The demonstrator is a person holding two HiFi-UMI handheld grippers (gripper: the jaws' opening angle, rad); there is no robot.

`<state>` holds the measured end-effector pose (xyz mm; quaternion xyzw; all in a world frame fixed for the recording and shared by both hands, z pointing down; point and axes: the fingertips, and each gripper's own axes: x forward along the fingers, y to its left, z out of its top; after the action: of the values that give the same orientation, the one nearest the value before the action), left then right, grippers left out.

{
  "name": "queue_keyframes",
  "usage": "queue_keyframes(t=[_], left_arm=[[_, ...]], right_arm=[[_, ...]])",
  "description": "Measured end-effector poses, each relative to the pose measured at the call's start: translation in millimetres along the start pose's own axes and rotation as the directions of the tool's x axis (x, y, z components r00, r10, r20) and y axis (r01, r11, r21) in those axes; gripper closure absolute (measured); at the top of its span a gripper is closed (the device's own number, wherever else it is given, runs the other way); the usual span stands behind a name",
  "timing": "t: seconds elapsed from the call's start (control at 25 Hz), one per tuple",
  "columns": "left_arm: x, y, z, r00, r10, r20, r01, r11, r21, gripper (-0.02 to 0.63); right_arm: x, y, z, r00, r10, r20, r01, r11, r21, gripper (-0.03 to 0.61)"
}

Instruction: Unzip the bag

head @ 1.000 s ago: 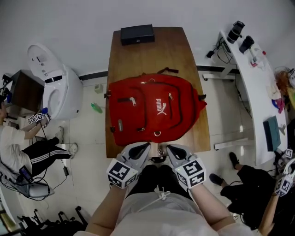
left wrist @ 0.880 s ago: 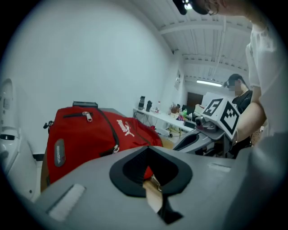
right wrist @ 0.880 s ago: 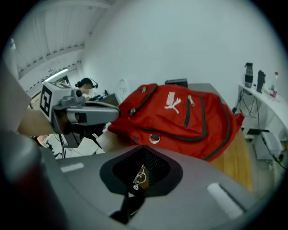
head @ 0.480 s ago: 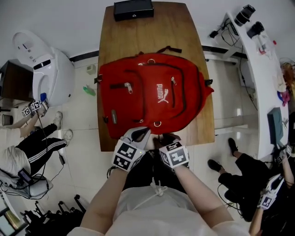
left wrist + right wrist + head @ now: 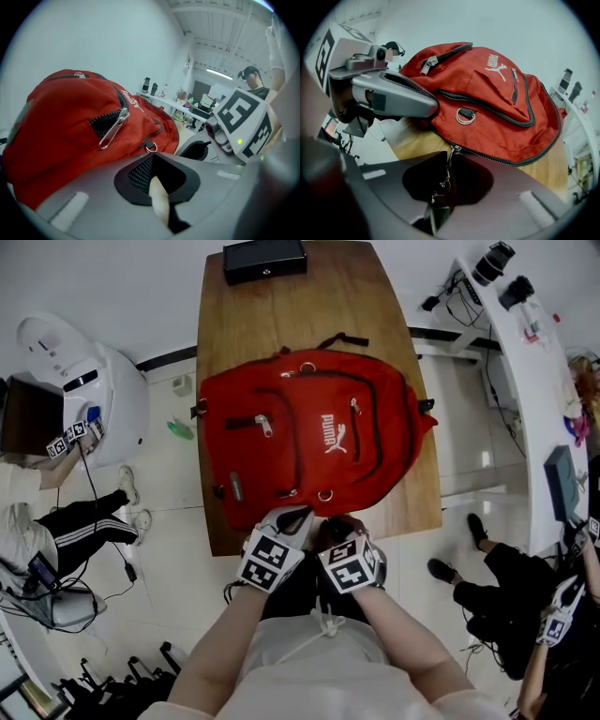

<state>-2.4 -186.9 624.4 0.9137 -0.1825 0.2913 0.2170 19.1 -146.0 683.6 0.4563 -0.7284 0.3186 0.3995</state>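
A red backpack (image 5: 309,442) lies flat on the wooden table (image 5: 281,324), its bottom edge toward me. My left gripper (image 5: 292,518) has its jaws together on the bag's near edge (image 5: 140,140); from the right gripper view its tip (image 5: 433,107) rests on the red fabric beside a metal D-ring (image 5: 465,116). Just to its right, my right gripper (image 5: 336,524) is at the bag's lower zip track (image 5: 487,157). Its jaws are closing, with the metal zipper pull (image 5: 446,173) running down between them. Further zips on the bag's front are zipped.
A black box (image 5: 264,259) sits at the table's far end. On the floor to the left is a white machine (image 5: 84,399) with a seated person below it. A white desk (image 5: 525,352) with cameras and another person are on the right.
Both grippers have moved forward from off the table's near edge onto the bag's bottom edge and come closer together. The right jaws now have the zipper pull between them.
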Motion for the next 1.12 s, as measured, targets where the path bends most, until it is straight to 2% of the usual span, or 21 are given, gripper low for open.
queue_keyframes(t=[0.12,0.28,0.48,0.64,0.8,1.12], left_arm=[[1,-1,-4,1.0,-0.02,-0.011,0.02,1.0,0.006,0.609],[3,-1,-13,0.998,-0.05,-0.048,0.05,0.999,0.004,0.609],[3,0,-10,0.996,-0.057,-0.064,0.056,0.998,-0.017,0.609],[2,0,-11,0.996,-0.029,-0.081,0.028,1.0,-0.015,0.607],[2,4,-8,0.997,0.017,-0.077,-0.02,0.999,-0.045,0.607],[3,13,-8,0.992,0.114,-0.058,-0.122,0.979,-0.164,0.607]], right_arm=[[1,-5,-4,1.0,0.015,0.006,-0.015,0.998,0.067,0.564],[-3,-11,-6,0.998,0.066,-0.007,-0.065,0.992,0.105,0.565],[-13,-19,-9,0.993,0.112,-0.03,-0.11,0.992,0.063,0.566],[-22,-32,-14,0.99,0.136,-0.044,-0.134,0.99,0.031,0.566],[-29,-50,-23,0.986,0.155,-0.064,-0.156,0.988,-0.01,0.566],[-44,-88,-36,0.975,0.209,-0.077,-0.21,0.978,0.0,0.565]])
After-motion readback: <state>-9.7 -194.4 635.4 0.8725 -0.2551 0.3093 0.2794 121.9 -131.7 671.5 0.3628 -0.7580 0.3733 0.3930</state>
